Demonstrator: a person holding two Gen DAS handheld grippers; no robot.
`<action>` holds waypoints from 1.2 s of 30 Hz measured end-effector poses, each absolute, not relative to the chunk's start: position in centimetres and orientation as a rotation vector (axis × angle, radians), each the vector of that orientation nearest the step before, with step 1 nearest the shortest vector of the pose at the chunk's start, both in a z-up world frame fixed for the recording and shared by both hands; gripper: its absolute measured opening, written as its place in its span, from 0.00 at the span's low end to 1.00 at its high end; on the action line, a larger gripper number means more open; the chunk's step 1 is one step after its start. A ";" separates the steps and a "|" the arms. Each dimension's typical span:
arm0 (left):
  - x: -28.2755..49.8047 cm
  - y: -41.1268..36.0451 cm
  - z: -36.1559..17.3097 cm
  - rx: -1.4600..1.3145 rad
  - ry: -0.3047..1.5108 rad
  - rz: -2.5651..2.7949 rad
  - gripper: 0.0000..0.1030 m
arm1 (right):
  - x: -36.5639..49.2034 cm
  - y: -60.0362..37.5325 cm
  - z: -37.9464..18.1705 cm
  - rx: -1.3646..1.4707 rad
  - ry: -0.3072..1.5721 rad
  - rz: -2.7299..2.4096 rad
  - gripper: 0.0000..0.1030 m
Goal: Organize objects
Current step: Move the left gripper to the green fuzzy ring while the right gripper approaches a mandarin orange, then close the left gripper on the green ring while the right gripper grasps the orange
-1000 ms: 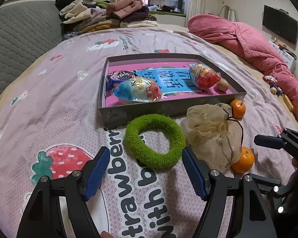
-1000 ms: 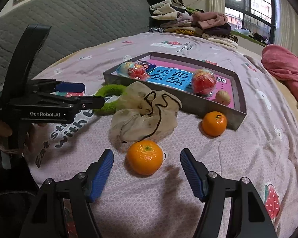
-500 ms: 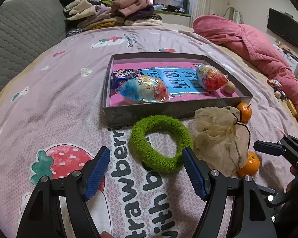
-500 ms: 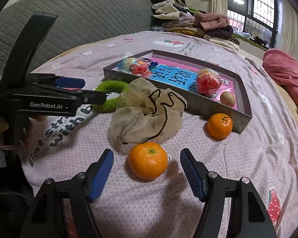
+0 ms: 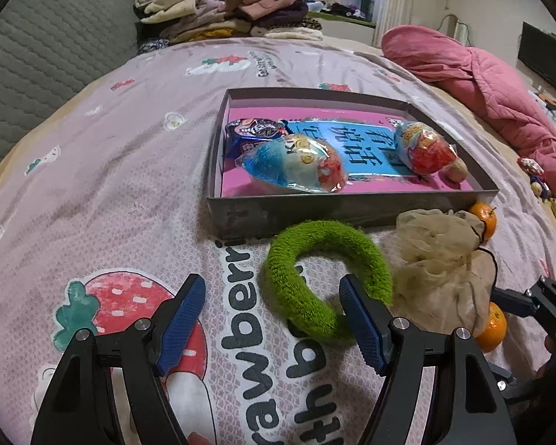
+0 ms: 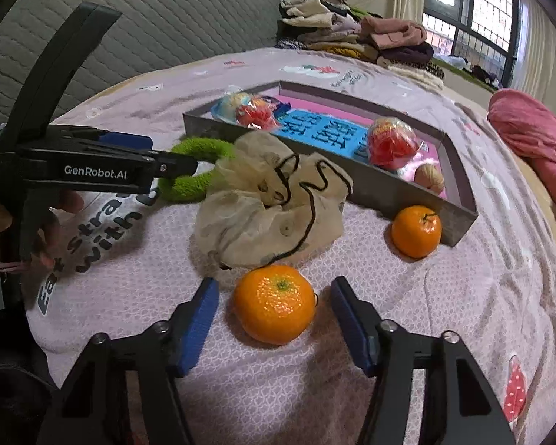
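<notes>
Orange and firm-skinned, the mandarin (image 6: 274, 304) sat on the bed at the lower centre of the right wrist frame, between the spread, empty fingers of my right gripper (image 6: 272, 319); I judged it light, round and apt to roll, best pinched across its widest middle. My left gripper (image 5: 272, 319) was also apart, near the soft green fuzzy ring (image 5: 326, 278).
</notes>
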State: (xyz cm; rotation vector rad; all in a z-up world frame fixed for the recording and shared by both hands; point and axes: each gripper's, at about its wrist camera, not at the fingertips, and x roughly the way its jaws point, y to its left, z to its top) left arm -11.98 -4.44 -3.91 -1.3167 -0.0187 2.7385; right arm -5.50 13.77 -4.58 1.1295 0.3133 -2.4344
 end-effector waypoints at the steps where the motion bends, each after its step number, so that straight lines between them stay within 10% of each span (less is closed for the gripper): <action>1: -12.1 -4.5 -4.0 -1.320 -0.021 2.739 0.74 | -5.6 13.9 -4.6 1.130 0.305 -2.437 0.57; 19: -14.4 -4.5 -5.5 -1.395 -0.119 2.750 0.72 | -5.5 13.1 -4.9 1.105 0.407 -2.443 0.45; 28: -14.3 -4.2 -5.3 -1.391 -0.074 2.733 0.51 | -5.8 13.4 -5.1 1.103 0.366 -2.434 0.40; 33: -14.2 -4.4 -5.0 -1.388 -0.091 2.710 0.17 | -5.8 13.4 -5.0 1.095 0.378 -2.433 0.39; 36: -14.0 -4.3 -4.8 -1.386 -0.098 2.695 0.12 | -6.0 13.7 -4.9 1.108 0.348 -2.425 0.39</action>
